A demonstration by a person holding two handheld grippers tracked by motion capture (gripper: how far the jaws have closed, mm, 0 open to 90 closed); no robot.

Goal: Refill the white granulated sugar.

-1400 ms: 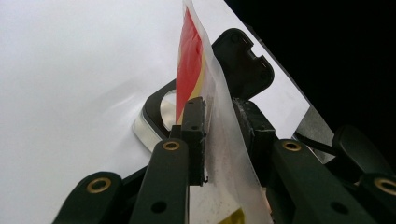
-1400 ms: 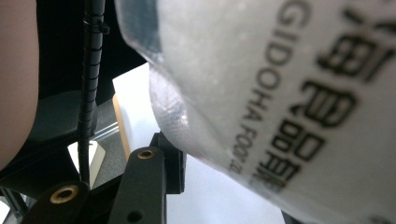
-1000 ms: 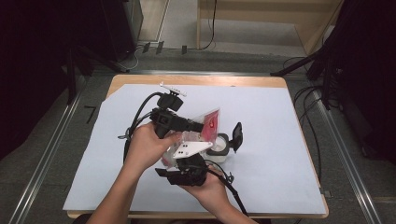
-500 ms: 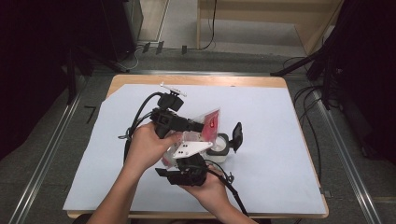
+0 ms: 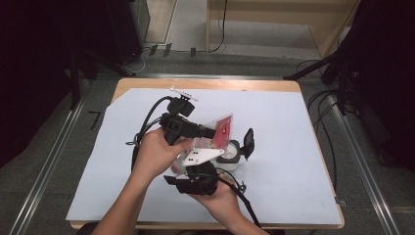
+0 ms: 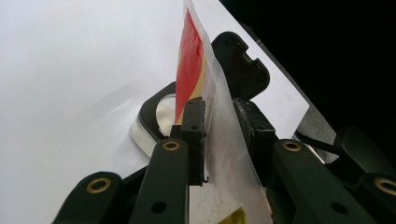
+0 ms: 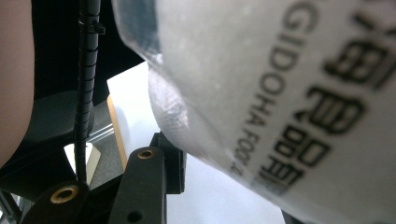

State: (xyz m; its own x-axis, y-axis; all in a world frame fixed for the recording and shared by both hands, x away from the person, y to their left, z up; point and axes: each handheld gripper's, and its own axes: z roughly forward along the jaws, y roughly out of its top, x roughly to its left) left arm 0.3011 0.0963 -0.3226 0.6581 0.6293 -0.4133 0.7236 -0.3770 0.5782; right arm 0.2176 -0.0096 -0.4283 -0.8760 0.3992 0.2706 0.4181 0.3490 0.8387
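Nothing has visibly moved since earlier. High view: both grippers meet mid-table, holding a packet [image 5: 221, 131] above a container [image 5: 231, 153]. Left gripper view — left gripper [image 6: 219, 126] clamps the packet. Right gripper view — the packet fills the frame; right gripper's [image 5: 195, 171] grip cannot be told.

Packet [image 7: 289, 93] print blurred, cut by frame edge in right gripper view; covers right gripper's far jaw, grip can't be told. Container [image 6: 161, 112] rim partly behind left gripper [image 6: 219, 126] jaws & packet
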